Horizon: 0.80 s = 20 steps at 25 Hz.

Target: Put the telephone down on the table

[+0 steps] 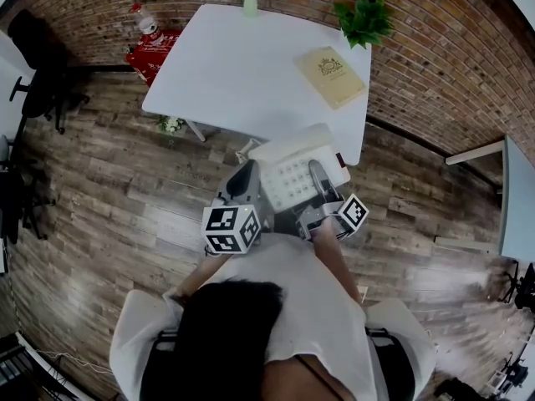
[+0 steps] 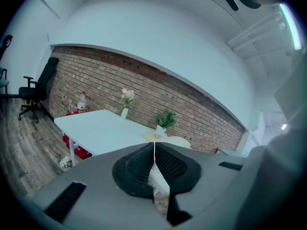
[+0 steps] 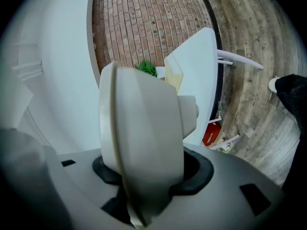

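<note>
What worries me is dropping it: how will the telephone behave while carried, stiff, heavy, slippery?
Likely rigid: the telephone shows no bending in the jaws of the right gripper. Its smooth cream shell looks slippery, so it may twist. It fills the jaws, bulky yet plastic-looking, so it is probably fairly light.

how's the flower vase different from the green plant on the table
The flower vase holds a few pale blossoms; the green plant is a bushy spread of leaves. The flower vase stands midway along the far edge of the table; the green plant sits at its far right corner, near the book. Both stand by the brick wall.
</note>
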Available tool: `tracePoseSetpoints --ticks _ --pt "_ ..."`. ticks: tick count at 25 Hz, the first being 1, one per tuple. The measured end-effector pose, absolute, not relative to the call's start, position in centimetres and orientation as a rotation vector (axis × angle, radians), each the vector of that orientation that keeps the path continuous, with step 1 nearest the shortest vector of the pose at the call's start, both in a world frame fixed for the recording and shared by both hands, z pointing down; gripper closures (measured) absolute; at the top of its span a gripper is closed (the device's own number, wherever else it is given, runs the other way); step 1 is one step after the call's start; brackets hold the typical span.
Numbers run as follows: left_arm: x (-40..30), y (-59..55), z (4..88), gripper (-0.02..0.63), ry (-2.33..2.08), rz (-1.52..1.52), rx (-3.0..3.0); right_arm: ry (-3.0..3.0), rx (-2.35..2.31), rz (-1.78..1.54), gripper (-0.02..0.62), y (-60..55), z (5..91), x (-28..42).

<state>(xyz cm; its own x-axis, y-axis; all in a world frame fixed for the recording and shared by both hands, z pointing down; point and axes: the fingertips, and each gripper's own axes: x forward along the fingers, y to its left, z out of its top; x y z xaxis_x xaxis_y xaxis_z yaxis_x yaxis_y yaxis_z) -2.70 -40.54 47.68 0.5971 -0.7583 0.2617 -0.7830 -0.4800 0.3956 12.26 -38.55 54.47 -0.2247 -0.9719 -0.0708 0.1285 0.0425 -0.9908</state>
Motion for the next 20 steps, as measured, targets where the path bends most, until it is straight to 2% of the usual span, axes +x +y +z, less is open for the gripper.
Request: tracePoseSetpoints --ticks 20 --pt "0.8 -47.8 48.8 0.575 -1.320 0.091 2.282 1.362 -0.974 -1.514 0.353 -47.3 57.1 14.6"
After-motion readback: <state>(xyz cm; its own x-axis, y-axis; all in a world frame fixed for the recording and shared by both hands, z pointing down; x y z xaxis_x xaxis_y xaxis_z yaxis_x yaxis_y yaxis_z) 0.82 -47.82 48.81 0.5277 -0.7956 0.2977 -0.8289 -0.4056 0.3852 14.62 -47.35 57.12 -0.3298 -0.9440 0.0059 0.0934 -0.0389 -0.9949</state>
